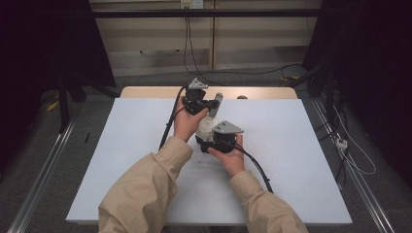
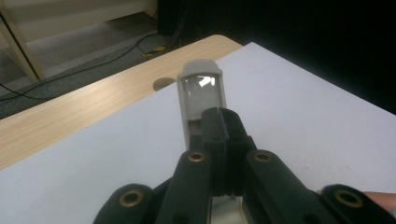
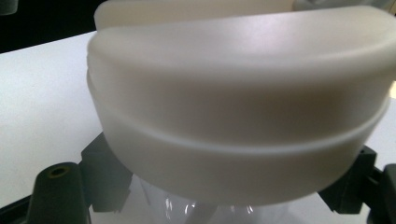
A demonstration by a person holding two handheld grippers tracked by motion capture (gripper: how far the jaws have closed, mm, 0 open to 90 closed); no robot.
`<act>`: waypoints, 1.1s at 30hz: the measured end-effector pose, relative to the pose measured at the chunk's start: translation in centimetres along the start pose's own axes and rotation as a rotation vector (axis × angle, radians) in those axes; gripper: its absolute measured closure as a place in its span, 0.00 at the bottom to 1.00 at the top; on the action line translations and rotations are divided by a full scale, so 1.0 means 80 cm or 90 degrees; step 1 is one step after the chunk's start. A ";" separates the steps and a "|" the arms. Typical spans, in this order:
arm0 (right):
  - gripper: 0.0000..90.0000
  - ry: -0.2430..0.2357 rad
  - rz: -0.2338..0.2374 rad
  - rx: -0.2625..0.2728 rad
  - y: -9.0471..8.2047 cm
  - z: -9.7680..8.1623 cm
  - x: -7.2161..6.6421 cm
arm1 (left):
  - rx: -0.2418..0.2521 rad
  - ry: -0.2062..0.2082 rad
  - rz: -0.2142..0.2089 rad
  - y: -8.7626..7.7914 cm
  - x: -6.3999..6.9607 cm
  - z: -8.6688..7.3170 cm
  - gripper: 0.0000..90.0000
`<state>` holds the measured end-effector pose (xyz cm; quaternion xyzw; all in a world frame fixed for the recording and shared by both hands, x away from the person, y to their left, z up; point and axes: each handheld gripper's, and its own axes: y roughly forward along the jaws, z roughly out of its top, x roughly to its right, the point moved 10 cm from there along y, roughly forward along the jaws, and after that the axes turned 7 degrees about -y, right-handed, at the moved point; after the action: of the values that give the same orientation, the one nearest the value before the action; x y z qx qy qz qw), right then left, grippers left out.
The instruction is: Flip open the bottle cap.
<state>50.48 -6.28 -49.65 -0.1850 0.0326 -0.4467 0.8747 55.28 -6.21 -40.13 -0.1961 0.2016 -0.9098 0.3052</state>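
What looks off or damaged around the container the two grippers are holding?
Nothing stands out. The left gripper pinches the beige plastic flip tab; the right gripper grips the cream lidded container. No spill on the white table.

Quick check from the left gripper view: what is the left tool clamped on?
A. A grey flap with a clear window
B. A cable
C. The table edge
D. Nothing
A: in the left gripper view the left tool is shut on the lower end of the grey flap, whose clear window shows above the tool.
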 end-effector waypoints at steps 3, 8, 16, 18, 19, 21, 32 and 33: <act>0.21 0.001 0.001 0.000 0.000 0.000 0.000 | -0.001 0.002 0.001 0.001 0.000 0.000 1.00; 0.21 0.002 0.001 0.000 0.000 0.000 0.000 | -0.001 0.001 0.001 0.003 -0.001 -0.001 1.00; 0.21 0.001 0.001 -0.001 0.000 0.000 0.000 | 0.000 0.001 0.000 0.006 -0.001 -0.001 1.00; 0.21 0.001 0.001 -0.001 0.000 0.000 0.000 | 0.001 0.001 -0.001 0.007 -0.001 -0.001 1.00; 0.21 0.001 0.001 0.000 0.000 0.000 0.000 | 0.001 0.002 -0.001 0.007 -0.001 -0.001 1.00; 0.21 0.002 0.001 -0.001 0.000 0.000 0.000 | -0.002 0.001 0.000 0.007 -0.001 -0.001 1.00; 0.21 0.001 0.001 -0.002 0.000 -0.001 0.000 | 0.002 -0.001 -0.010 0.010 0.000 -0.001 1.00; 0.21 -0.001 0.001 -0.001 0.000 0.000 0.000 | 0.002 0.000 -0.010 0.010 0.000 -0.001 1.00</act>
<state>50.49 -6.27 -49.69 -0.1861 0.0326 -0.4461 0.8748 55.64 -6.76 -40.63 -0.1970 0.1986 -0.9126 0.2984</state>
